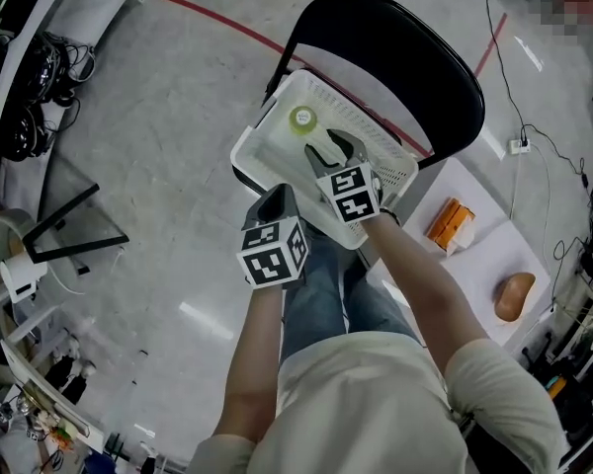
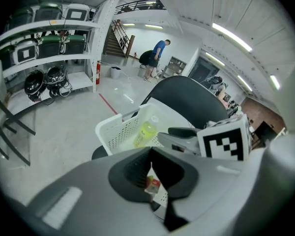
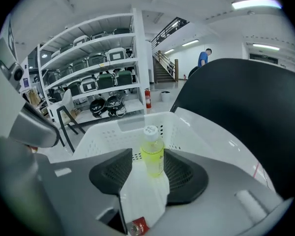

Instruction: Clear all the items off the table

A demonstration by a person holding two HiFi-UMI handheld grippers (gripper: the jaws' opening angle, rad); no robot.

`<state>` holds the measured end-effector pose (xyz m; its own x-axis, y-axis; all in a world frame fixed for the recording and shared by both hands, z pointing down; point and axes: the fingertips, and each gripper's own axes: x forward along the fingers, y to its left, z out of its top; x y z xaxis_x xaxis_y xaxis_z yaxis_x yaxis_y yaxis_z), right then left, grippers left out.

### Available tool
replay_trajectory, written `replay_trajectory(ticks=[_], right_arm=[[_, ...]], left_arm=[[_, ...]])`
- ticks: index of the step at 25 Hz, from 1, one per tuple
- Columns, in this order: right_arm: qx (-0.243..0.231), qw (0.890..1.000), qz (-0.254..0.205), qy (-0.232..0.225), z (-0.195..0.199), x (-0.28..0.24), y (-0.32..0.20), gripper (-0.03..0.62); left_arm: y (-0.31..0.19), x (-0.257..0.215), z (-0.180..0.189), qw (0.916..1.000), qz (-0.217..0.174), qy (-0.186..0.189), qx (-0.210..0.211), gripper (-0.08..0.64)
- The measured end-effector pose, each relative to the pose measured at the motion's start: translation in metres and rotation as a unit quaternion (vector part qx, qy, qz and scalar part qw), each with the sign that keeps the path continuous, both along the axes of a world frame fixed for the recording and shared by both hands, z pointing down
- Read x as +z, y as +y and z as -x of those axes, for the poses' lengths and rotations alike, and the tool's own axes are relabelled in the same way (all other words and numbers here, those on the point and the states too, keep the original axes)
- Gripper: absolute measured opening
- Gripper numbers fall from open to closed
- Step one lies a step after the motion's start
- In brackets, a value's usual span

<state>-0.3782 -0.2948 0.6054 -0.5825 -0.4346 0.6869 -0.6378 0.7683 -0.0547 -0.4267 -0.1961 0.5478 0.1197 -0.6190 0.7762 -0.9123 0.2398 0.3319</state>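
L gripper (image 1: 277,196) hangs by the near edge of the white basket (image 1: 395,166), jaws shut tight w/ nothing btwn them. The basket sits on a black chair (image 1: 425,77). A yellow-green bottle (image 1: 301,118) is inside. R gripper (image 1: 333,151) is above it, jaws part-open, not gripping. Far right, a white table (image 1: 474,191) holds an orange carton (image 1: 450,225) & a brown lump (image 1: 515,296).

the white basket (image 1: 260,117) hid most of the black chair (image 1: 405,57) seat. the right gripper (image 1: 329,149) covered part of the basket's floor. the brown item (image 1: 515,296) on the table (image 1: 494,240) was too small to identify.
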Motion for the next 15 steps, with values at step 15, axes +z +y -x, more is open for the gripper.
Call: replay_trajectory(ticks=[15], right_arm=[[0.051, 0.998, -0.023, -0.002, -0.054, -0.086, 0.021, 0.032]], left_arm=[[0.006, -0.046, -0.029, 0.9989, -0.014, -0.018, 0.042, 0.008]])
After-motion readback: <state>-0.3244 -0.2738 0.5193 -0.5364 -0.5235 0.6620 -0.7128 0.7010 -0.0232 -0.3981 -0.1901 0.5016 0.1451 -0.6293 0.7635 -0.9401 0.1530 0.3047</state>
